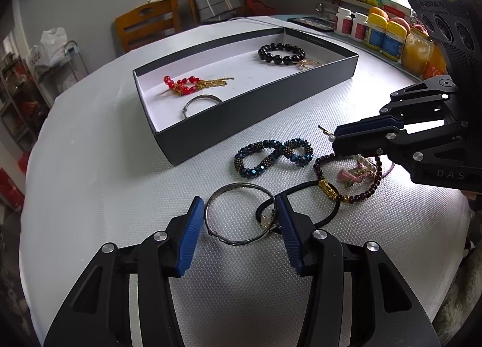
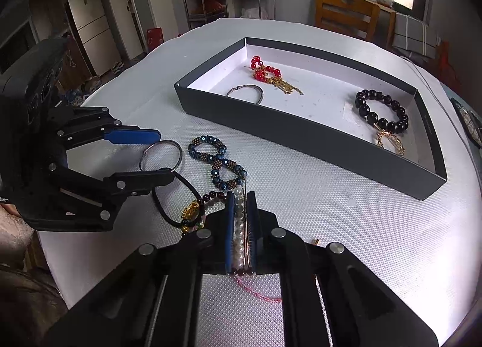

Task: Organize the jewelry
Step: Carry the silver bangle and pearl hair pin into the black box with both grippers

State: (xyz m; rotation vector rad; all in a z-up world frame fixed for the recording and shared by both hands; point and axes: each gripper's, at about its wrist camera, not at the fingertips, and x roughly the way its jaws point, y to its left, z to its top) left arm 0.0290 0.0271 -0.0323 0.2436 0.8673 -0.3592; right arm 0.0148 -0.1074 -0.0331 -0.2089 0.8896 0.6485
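A dark box [image 1: 229, 111] [image 2: 316, 139] with a white floor holds a red bead piece [image 1: 183, 85] [image 2: 265, 71], a thin metal bangle [image 1: 200, 102] [image 2: 245, 92] and a black bead bracelet [image 1: 281, 53] [image 2: 381, 110]. On the table lie a blue bead bracelet [image 1: 272, 157] [image 2: 215, 160], a silver bangle [image 1: 239, 214] [image 2: 161, 155], a black hair tie [image 1: 298, 206] [image 2: 174, 196] and a dark red bead bracelet [image 1: 346, 178]. My left gripper [image 1: 239, 206] [image 2: 164, 152] is open around the silver bangle. My right gripper [image 2: 241, 196] [image 1: 333, 140] is shut on a pearl piece [image 2: 239, 226].
The round table has a white textured cover [image 1: 105, 184]. Bottles and jars [image 1: 388, 36] stand at its far right edge. A wooden chair [image 1: 147, 26] stands behind the table. A pink cord [image 2: 259, 291] lies under my right gripper.
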